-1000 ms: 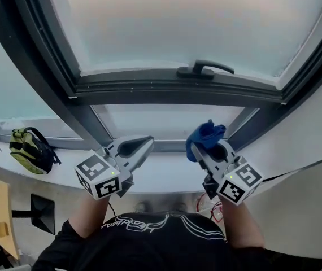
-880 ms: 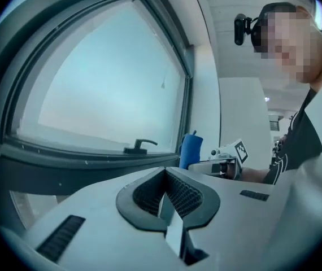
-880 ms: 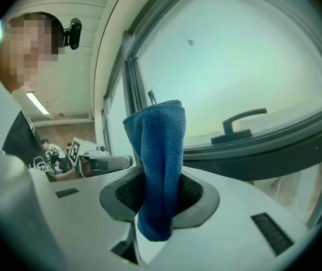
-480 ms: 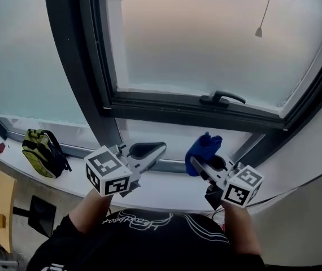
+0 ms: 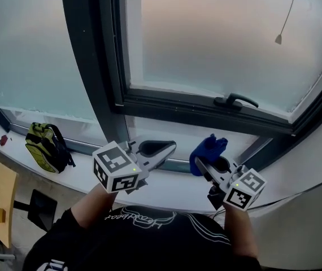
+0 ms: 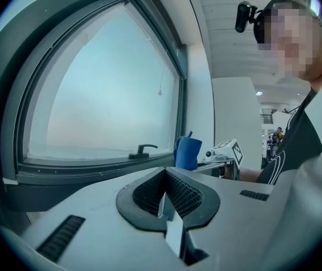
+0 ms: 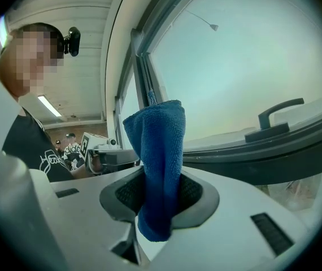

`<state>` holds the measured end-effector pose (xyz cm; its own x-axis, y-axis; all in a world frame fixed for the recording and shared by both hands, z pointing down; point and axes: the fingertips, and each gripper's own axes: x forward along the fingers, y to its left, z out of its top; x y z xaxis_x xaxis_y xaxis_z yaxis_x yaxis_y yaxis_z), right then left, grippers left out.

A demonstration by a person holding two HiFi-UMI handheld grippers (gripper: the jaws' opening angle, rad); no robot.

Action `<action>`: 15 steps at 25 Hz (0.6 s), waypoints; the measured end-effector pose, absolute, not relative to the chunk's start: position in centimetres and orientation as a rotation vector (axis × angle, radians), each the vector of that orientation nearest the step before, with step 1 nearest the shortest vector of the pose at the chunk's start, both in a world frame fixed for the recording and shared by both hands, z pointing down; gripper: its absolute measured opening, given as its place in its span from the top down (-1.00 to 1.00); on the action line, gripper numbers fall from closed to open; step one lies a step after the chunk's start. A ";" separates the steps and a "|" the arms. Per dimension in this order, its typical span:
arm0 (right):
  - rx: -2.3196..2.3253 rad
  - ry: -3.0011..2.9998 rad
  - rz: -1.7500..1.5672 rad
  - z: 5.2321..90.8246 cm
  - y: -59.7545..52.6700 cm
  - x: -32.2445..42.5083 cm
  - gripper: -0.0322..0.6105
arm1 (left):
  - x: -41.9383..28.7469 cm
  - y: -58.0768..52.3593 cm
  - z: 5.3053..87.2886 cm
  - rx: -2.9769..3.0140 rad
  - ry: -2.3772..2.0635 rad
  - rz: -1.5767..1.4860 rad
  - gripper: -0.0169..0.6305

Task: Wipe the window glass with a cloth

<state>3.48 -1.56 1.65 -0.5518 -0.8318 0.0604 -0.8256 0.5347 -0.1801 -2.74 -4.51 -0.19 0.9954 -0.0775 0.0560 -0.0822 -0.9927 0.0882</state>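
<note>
While the cloth (image 7: 158,168) is clamped between the jaws of the right gripper (image 7: 160,210), no contact is made with the glass (image 5: 217,44). The blue fabric is held upright above the sill (image 5: 166,188), low in front of the window and well below the large pane. It is gripped near its lower end, so that a folded wad stands proud of the jaw tips. That hold is judged to suit pressing a soft face against the pane without the jaws themselves scraping it.

The left gripper (image 5: 165,148) is held beside the right one at about the same height, with its jaws brought together and nothing between them. It is judged to be kept clear as a spare, since wiping needs one tool only. The handle (image 5: 237,101) lies on the lower frame between the grippers and the pane, and a cord (image 5: 278,38) hangs in front of the glass at the upper right. Both may have to be avoided on the way up. A backpack (image 5: 47,147) rests on the sill far to the left.

Little writing can be read. Only black-and-white square patterns are carried by the marker cubes (image 5: 116,167), and the white script on the shirt (image 5: 144,224) cannot be made out.
</note>
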 end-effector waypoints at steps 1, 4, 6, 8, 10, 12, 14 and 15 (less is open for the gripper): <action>-1.468 2.723 -0.297 1.7 -1.6 3.2 0.61 | -2.9 -4.5 -0.1 3.045 -0.120 0.080 0.93; -1.465 2.722 -0.307 1.7 -1.8 2.7 0.61 | -3.3 -4.5 0.1 3.038 -0.110 0.076 0.93; -1.461 2.727 -0.300 1.5 -1.9 2.2 0.61 | -3.5 -4.5 0.1 3.039 -0.102 0.075 0.93; -1.455 2.730 -0.293 1.4 -2.0 1.8 0.61 | -3.7 -4.5 0.3 3.037 -0.097 0.077 0.93; -1.455 2.724 -0.294 1.4 -2.0 1.7 0.61 | -3.9 -4.5 0.3 3.032 -0.093 0.068 0.93; -1.454 2.716 -0.302 1.3 -2.1 1.6 0.61 | -4.1 -4.6 0.1 3.029 -0.092 0.057 0.93; -1.454 2.714 -0.302 1.2 -2.1 1.4 0.61 | -4.4 -4.7 -0.1 3.030 -0.091 0.048 0.93; -1.453 2.713 -0.300 1.2 -2.2 1.2 0.61 | -4.5 -4.7 -0.1 3.031 -0.089 0.046 0.93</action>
